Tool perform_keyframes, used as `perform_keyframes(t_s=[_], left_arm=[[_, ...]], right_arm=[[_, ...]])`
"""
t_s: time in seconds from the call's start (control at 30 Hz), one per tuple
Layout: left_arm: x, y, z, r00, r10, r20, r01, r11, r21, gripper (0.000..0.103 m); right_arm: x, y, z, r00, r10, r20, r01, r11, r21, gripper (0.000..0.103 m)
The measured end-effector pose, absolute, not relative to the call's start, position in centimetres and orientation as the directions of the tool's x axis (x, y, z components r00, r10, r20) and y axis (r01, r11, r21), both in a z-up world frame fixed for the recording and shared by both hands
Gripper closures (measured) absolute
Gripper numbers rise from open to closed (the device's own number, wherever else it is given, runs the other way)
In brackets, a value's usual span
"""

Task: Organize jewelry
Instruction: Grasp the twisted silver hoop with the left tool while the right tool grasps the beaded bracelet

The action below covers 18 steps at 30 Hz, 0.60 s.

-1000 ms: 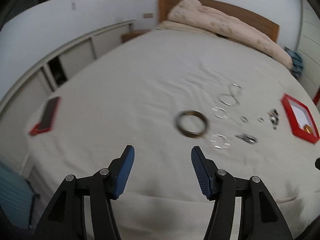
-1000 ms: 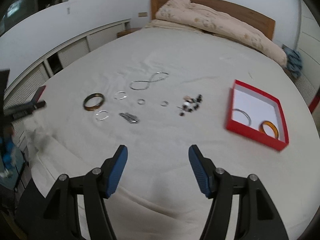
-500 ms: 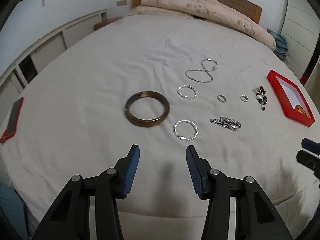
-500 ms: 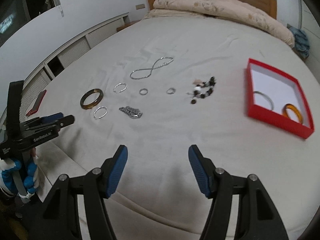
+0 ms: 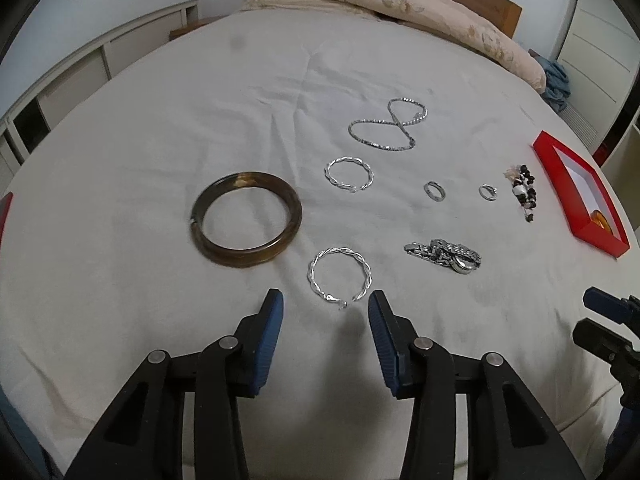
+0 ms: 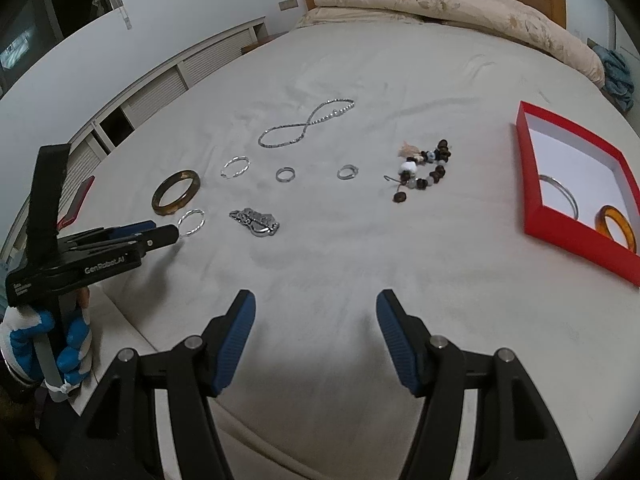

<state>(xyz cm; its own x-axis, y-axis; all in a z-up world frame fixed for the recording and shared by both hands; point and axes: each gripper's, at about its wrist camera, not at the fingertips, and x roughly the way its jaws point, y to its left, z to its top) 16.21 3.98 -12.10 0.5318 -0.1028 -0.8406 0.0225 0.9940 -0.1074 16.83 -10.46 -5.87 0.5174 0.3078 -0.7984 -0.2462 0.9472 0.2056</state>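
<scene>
My left gripper (image 5: pixel 325 309) sits low in the left wrist frame, jaws parted with nothing between the pads; they have just been closing in. Straight ahead of the tips, just above them in the frame, lies the twisted silver bangle (image 5: pixel 340 275) flat on the bed (image 5: pixel 120 280), its open clasp end toward me. The gap between the pads lines up with it, so I judge it the next pick. The brown bangle (image 5: pixel 247 219) lies up and to the left of it, the watch (image 5: pixel 444 255) to its right. My right gripper (image 6: pixel 316 312) is spread and empty, over bare sheet at the bottom centre of its own view, well apart from any piece. The red box (image 6: pixel 576 216), already holding two bangles, sits at the right edge there, so the left hand is plainly nearer the silver bangle.
</scene>
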Motion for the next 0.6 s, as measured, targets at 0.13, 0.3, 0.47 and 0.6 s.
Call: perform_keyframes(t_s=[0.13,0.3,0.47,0.6], left_arm=[[17.0,4.3,-12.9,0.516,-0.108,-0.850,-0.009,0.991,-0.132,0.065],[17.8,4.5,-13.5,0.501,-0.111,-0.858,-0.031,0.989,-0.146,0.073],[18.1,4.4,-14.1,0.491,-0.100,-0.865,-0.043,0.989,-0.139,0.082],[18.4,4.3,-14.3,0.492,-0.111,-0.864,-0.033,0.989,-0.145,0.088]], right_arm=[[17.2,-10.8,-6.5,0.511,0.318,-0.798,-0.246,0.944,0.219,0.042],[17.6,-11.5,-7.2,0.507,0.323,-0.799,-0.238,0.944,0.230,0.042],[19.2,-12.8,-7.6,0.524,0.303,-0.796,-0.203,0.952,0.229,0.042],[21.1,-14.2,-8.0,0.543,0.288,-0.789,-0.164,0.958,0.237,0.043]])
